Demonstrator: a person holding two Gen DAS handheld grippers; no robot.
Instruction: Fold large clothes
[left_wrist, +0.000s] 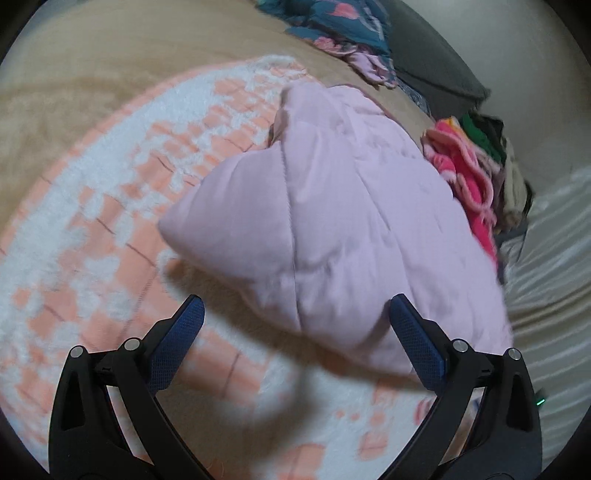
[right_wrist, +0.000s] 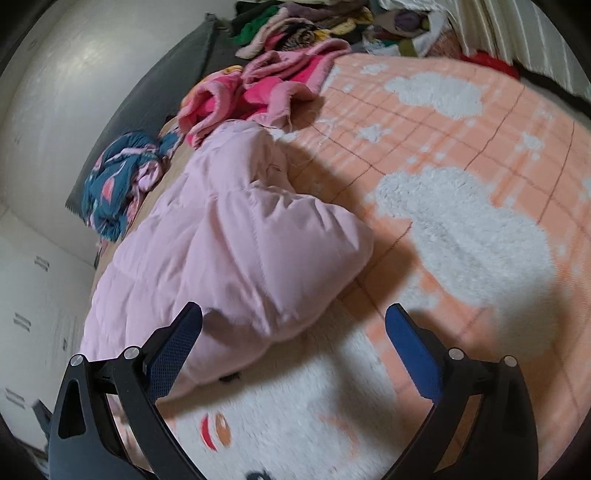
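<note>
A pale pink quilted puffer jacket (left_wrist: 332, 221) lies bunched in a heap on an orange-and-white fleece blanket (left_wrist: 110, 206). In the left wrist view my left gripper (left_wrist: 297, 306) is open and empty, just above the jacket's near corner. In the right wrist view the same jacket (right_wrist: 236, 251) lies left of centre on the blanket (right_wrist: 461, 155). My right gripper (right_wrist: 295, 314) is open and empty, with its left finger over the jacket's near edge.
A bright pink fleece garment (right_wrist: 258, 88) lies beyond the jacket, also in the left wrist view (left_wrist: 465, 173). A teal patterned cloth (right_wrist: 118, 184) lies by a grey headboard (right_wrist: 155, 92). A pile of mixed clothes (right_wrist: 314, 26) sits at the far end. White drawers (right_wrist: 33, 295) stand left.
</note>
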